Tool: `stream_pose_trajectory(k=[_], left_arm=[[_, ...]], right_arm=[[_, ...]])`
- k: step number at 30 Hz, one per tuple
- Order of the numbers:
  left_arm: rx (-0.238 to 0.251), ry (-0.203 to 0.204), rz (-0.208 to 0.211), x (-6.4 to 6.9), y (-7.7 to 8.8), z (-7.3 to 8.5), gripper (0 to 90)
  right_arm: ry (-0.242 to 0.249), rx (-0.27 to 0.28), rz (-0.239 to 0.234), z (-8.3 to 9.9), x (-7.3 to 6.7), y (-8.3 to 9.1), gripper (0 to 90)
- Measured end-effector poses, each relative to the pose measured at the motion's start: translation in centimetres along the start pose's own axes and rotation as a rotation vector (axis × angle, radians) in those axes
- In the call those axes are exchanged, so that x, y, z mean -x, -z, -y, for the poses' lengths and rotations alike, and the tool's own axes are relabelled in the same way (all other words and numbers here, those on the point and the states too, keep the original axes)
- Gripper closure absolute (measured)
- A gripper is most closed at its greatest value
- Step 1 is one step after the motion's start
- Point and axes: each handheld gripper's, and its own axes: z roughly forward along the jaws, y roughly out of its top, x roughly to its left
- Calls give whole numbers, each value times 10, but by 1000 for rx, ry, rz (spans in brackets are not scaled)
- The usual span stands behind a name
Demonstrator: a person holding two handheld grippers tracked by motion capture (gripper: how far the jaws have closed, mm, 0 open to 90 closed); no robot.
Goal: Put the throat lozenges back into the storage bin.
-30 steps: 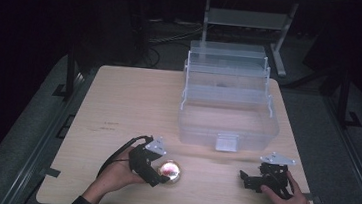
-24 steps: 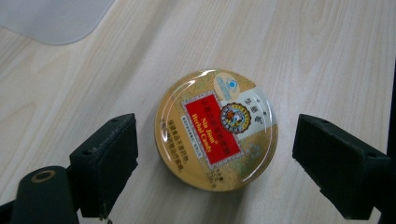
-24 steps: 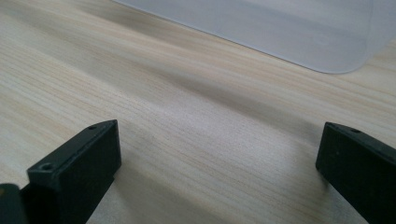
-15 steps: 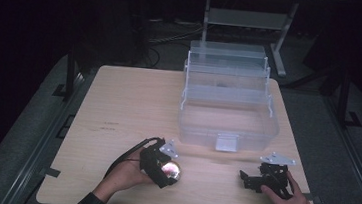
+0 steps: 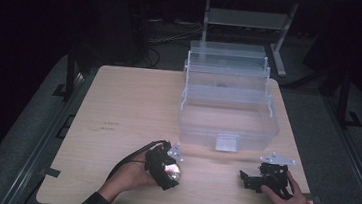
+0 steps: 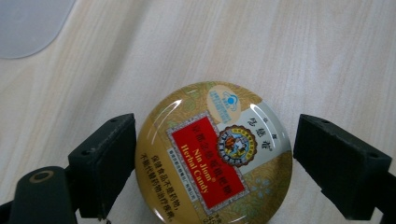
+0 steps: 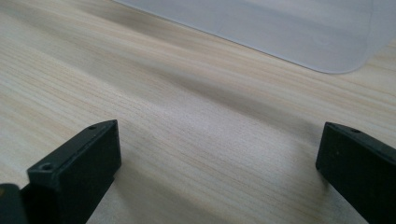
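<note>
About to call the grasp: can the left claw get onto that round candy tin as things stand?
Probably yes. In the left gripper view the candy tin lies flat on the table between the left claw's open jaws, one jaw against its rim, the other a gap away. Nothing blocks them.

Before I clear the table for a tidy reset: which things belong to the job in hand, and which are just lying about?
In the job:
- round candy tin, between the open jaws of the left tool
- clear plastic box, open, just behind the tin

Just about:
- right tool, open, nothing between its jaws
- metal stand behind the table
- cables on the floor
</note>
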Motion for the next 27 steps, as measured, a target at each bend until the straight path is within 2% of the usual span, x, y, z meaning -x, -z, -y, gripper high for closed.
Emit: stream_pose_trajectory(k=[5, 14, 27], left_arm=[[-30, -12, -13, 0, -3, 0, 131], [-29, -12, -18, -1, -1, 2, 187], [-31, -2, -9, -1, 1, 3, 194]], right_arm=[[0, 0, 0, 0, 0, 0, 0], [1, 0, 0, 0, 0, 0, 0], [2, 0, 0, 0, 0, 0, 0]])
